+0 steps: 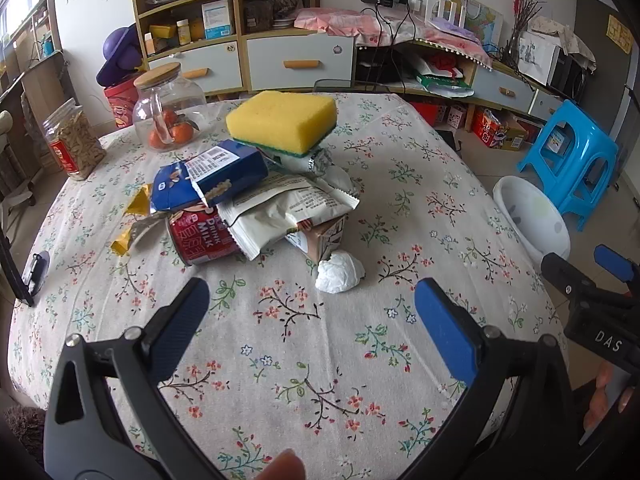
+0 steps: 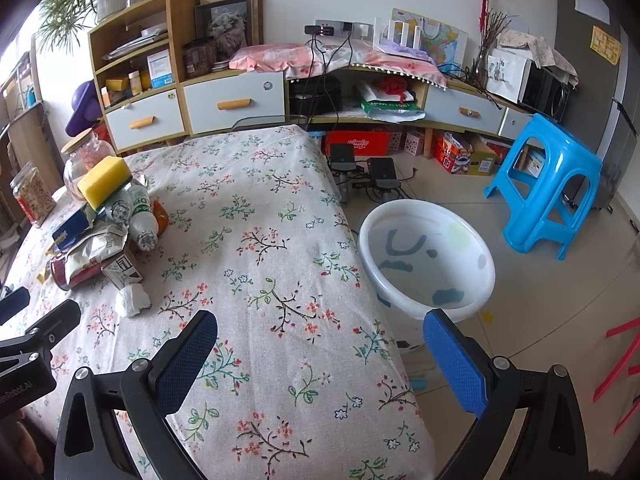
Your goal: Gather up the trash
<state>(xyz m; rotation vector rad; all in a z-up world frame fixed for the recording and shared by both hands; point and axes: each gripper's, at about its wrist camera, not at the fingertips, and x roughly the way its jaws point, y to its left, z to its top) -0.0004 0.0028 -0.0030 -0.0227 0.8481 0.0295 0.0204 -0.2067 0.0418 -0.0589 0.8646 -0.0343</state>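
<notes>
A trash pile sits on the floral tablecloth [image 1: 304,340]: a yellow sponge [image 1: 282,120] on top, a blue snack bag [image 1: 210,176], a white wrapper [image 1: 288,210], a red milk can [image 1: 200,240], a small carton [image 1: 322,238] and a crumpled white tissue [image 1: 340,272]. My left gripper [image 1: 312,316] is open and empty, just short of the tissue. My right gripper [image 2: 320,354] is open and empty over the table's right edge. The pile shows in the right wrist view, with the sponge [image 2: 104,182], a plastic bottle [image 2: 140,216] and the tissue [image 2: 132,300]. A white basin [image 2: 426,256] stands on the floor beside the table.
A glass jar of oranges [image 1: 170,108] and a snack jar [image 1: 74,140] stand at the table's far left. A blue stool [image 2: 548,184] stands on the floor beyond the basin. Shelves and drawers [image 1: 248,40] line the back wall. The right gripper's body [image 1: 592,300] shows at the right.
</notes>
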